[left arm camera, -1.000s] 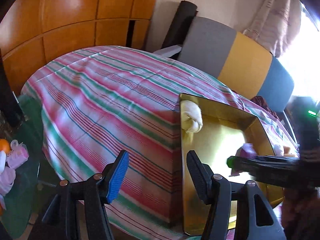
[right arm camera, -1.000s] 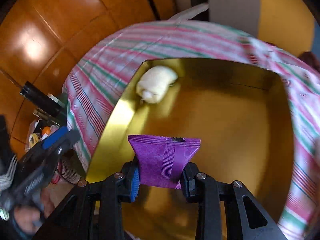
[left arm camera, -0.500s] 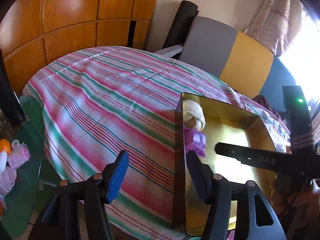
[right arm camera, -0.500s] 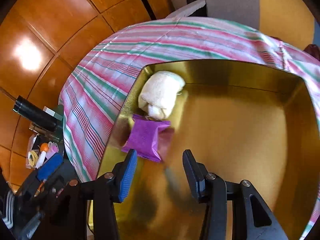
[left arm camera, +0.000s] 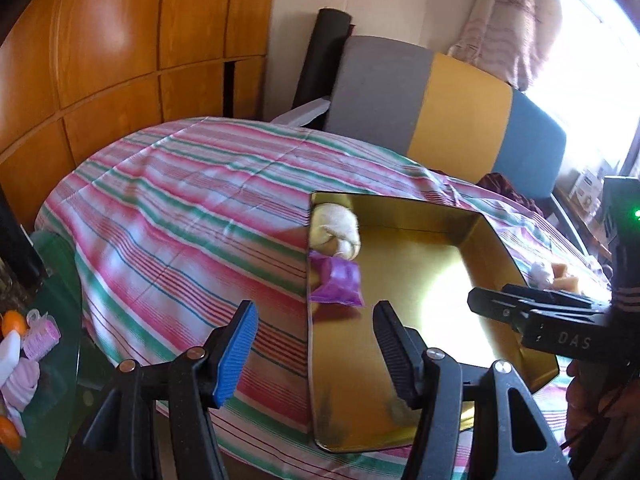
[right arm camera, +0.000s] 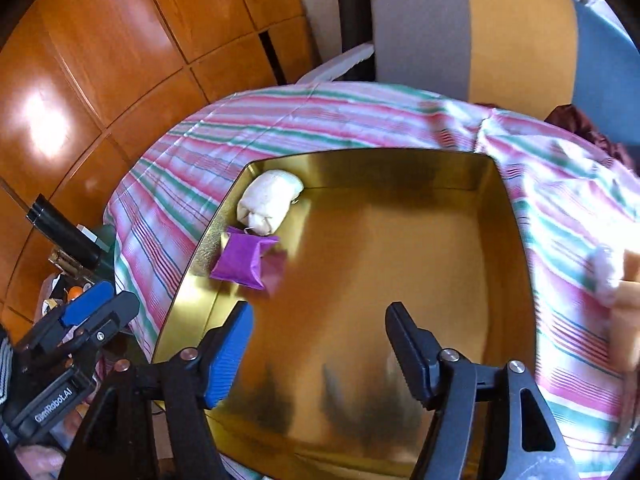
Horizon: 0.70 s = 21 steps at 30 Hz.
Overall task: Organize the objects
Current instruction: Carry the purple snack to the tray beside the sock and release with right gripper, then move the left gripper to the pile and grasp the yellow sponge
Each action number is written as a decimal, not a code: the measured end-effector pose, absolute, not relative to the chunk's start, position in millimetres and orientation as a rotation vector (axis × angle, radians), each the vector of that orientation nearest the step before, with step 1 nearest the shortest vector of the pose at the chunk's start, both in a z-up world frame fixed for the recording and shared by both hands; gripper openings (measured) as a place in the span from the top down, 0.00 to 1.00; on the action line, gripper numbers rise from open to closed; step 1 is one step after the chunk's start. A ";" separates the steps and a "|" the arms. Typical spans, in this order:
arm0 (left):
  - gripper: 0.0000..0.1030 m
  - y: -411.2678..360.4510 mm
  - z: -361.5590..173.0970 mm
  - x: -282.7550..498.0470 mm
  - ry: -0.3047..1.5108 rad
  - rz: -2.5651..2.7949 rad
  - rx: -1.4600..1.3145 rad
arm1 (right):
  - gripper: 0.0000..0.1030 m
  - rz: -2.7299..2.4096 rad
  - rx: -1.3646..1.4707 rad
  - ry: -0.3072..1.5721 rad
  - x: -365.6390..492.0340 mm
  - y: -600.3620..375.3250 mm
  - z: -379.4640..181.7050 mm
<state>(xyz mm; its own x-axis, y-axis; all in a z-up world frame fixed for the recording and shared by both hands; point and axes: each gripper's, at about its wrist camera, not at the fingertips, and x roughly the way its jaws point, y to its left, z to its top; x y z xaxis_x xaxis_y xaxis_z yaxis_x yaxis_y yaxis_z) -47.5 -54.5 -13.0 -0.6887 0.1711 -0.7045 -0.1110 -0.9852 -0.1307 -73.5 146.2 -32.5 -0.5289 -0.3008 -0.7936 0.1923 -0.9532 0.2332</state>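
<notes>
R gripper is seen w/ jaws apart, nothing between them; they have just been opening, and it is held over the gold tray. Purple packet is found lying loose on tray floor by the left wall, touching the white cloth roll in the far-left corner. L gripper is held about half open and empty, straddling the tray's near-left wall above the striped cloth. Packet and roll are seen just ahead of it. Small white and tan items are seen on the cloth beyond the tray's right side; blurred, can't tell what.
</notes>
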 end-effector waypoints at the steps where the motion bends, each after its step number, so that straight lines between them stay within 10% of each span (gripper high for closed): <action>1: 0.41 -51.3 -11.7 -46.3 -0.107 2.748 -1.155 | 0.30 -2.536 1.330 -0.171 -69.9 151.8 -29.9; 21: 0.41 32.2 -6.0 -29.6 0.114 2.584 -1.104 | 0.21 -2.924 1.309 -0.419 -6.3 352.9 4.6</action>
